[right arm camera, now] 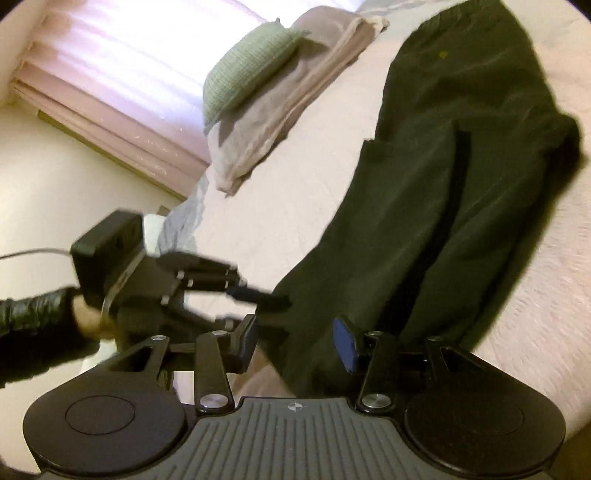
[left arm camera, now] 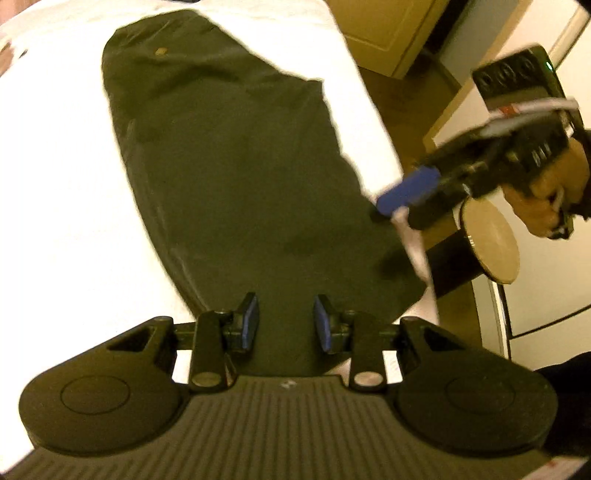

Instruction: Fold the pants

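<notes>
Dark green pants (left arm camera: 236,177) lie lengthwise and flat on the white bed (left arm camera: 55,166), waist end far away. My left gripper (left arm camera: 287,324) is open at the near leg end, with cloth showing between its blue pads. A hand holds my right gripper (left arm camera: 402,201) at the right edge of the pants, by the side of the bed. In the right wrist view the pants (right arm camera: 443,184) run up to the right. There my right gripper (right arm camera: 295,341) is open over their near edge, and my left gripper (right arm camera: 255,295) points at the hem from the left.
A green pillow (right arm camera: 251,62) rests on a folded beige blanket (right arm camera: 288,118) at the head of the bed, under a bright window (right arm camera: 129,55). Off the bed's right side are a round wooden stool (left arm camera: 487,240), a floor strip and a pale cabinet (left arm camera: 391,33).
</notes>
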Tool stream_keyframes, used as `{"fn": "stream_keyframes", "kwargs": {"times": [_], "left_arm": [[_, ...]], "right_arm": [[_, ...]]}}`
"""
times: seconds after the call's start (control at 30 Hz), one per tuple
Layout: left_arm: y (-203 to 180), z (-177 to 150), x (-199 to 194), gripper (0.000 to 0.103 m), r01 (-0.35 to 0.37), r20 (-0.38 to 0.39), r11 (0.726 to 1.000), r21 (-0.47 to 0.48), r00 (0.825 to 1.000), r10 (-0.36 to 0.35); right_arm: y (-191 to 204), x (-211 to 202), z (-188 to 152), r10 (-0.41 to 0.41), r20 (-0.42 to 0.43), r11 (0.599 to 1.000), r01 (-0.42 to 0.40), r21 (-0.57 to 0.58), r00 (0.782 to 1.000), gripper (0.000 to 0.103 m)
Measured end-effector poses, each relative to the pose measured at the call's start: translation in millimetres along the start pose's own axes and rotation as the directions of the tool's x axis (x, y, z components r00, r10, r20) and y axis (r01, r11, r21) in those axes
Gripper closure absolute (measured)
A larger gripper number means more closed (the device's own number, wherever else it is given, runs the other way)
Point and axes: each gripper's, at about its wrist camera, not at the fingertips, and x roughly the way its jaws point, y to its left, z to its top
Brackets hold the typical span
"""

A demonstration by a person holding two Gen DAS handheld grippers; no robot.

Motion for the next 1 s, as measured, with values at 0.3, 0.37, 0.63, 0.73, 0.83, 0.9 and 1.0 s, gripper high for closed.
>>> {"fn": "stream_keyframes", "kwargs": {"times": [0.3, 0.37, 0.63, 0.73, 0.83, 0.9, 1.0], "left_arm": [[-2, -27, -24, 0.075, -0.001, 0.08, 0.998, -0.059, 0.997, 0.005], [0, -34, -31, 0.075, 0.003, 0.089, 0.994, -0.105, 0.996, 0.007], [8, -49, -5, 0.071, -0.002, 0.058, 0.991, -0.136, 0.998, 0.009], [-3, -53, -40, 0.073, -0.051, 0.068, 0.997, -0.06, 0.996, 0.055], [-25, -64, -64, 0.065, -0.133, 0.079, 0.985, 0.105, 0.989, 0.125], [-41, -70, -67, 0.059, -0.18, 0.094, 0.957, 0.228, 0.982, 0.162], [-70, -74, -50, 0.041, -0.228, 0.131, 0.868, 0.441, 0.973, 0.189]], "right_arm": [[17, 3, -11, -0.186, -0.035, 0.983, 0.186, -0.006, 0.982, 0.063], [24, 4, -16, -0.172, -0.02, 0.985, 0.172, -0.012, 0.985, 0.056], [28, 8, -23, -0.273, -0.081, 0.962, 0.269, -0.057, 0.959, 0.056], [69, -5, -33, -0.401, -0.075, 0.892, 0.37, -0.259, 0.913, 0.034], [111, 3, -60, -0.53, -0.047, 0.724, 0.423, -0.546, 0.847, 0.028], [128, 23, -82, -0.59, -0.004, 0.571, 0.413, -0.71, 0.808, 0.028], [133, 64, -118, -0.65, 0.085, 0.29, 0.349, -0.891, 0.755, 0.028]]}}
